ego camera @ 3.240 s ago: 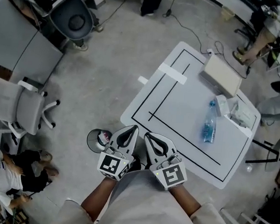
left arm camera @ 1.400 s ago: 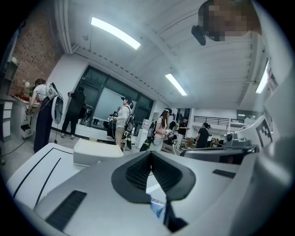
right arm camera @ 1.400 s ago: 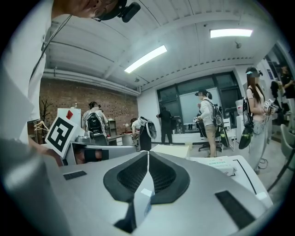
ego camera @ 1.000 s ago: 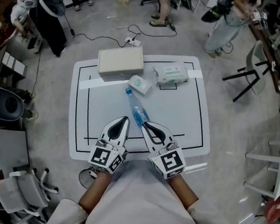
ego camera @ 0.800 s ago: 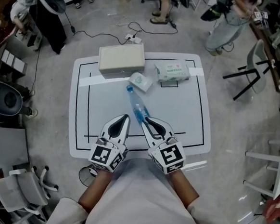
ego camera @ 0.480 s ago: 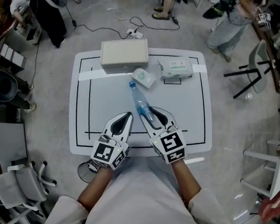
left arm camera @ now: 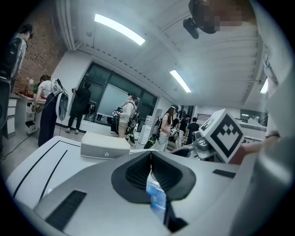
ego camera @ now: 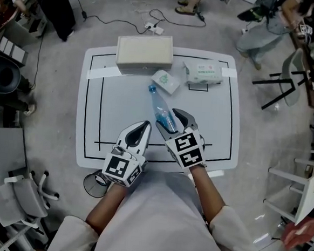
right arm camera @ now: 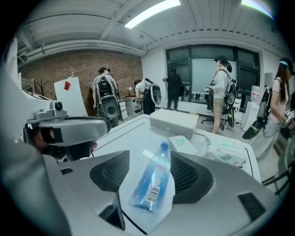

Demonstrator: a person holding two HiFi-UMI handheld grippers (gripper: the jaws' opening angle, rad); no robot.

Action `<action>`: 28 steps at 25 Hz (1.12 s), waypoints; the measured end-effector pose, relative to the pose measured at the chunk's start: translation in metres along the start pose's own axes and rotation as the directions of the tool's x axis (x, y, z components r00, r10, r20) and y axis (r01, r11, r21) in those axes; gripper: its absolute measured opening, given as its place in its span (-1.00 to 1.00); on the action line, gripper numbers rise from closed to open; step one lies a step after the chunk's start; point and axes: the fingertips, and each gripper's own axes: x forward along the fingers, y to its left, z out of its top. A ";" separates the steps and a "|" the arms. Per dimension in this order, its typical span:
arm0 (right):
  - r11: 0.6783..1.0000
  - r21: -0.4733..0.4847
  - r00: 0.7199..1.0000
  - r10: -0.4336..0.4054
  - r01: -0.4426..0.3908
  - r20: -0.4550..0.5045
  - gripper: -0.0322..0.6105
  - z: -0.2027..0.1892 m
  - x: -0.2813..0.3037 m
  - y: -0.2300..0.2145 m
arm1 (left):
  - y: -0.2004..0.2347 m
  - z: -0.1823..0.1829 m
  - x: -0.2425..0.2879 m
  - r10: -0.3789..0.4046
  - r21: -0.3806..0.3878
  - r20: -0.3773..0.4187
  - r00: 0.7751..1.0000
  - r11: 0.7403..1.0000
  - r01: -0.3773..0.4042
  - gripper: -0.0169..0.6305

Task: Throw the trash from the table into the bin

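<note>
White table (ego camera: 222,127) bears a beige box (ego camera: 144,52) and two packs along its far edge. The right gripper's (ego camera: 171,118) jaws, just opening, straddle the bottle (ego camera: 159,107). The left gripper (ego camera: 145,125) is closed, empty.

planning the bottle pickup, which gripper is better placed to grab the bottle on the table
Right. The right gripper, its jaws just opening, straddles the clear plastic bottle with a blue label; the left gripper is shut, beside it.

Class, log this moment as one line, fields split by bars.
step: reaching for bottle | right tool: jaws just opened, astride bottle, not gripping | left tool: shut, empty | bottle: lying on table
</note>
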 end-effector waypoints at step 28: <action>0.999 0.050 0.937 0.018 0.000 -0.348 0.04 -0.076 0.072 -0.018 | 0.016 -0.008 0.008 0.020 -0.036 -0.038 0.999 0.999 -0.021 -0.92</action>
